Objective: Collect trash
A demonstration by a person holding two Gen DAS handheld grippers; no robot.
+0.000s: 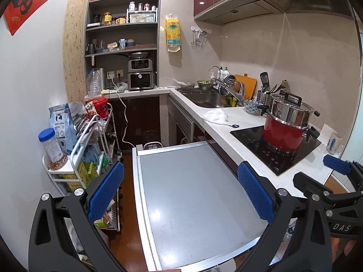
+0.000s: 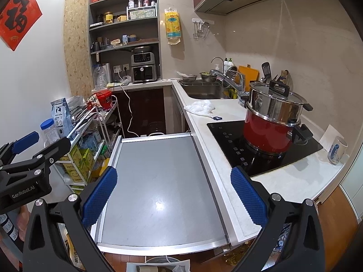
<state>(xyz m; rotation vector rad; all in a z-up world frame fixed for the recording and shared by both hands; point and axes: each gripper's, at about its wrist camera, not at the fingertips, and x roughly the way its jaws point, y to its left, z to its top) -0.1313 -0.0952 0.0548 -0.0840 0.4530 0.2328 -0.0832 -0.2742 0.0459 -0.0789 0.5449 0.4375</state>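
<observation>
Ahead: crumpled white wad [image 1: 215,115] on counter [image 1: 240,133], well beyond open right hand-held gripper [image 2: 173,195].

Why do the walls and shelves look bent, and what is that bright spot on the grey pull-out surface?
In both wrist views the fisheye lens bows straight lines, so the shelf unit curves and dark corners ring the picture. The bright spot is lamp glare on the grey pull-out surface, seen in the left view and again in the right. Both views are sharp; the open left tongs and right tongs loom large.
</observation>
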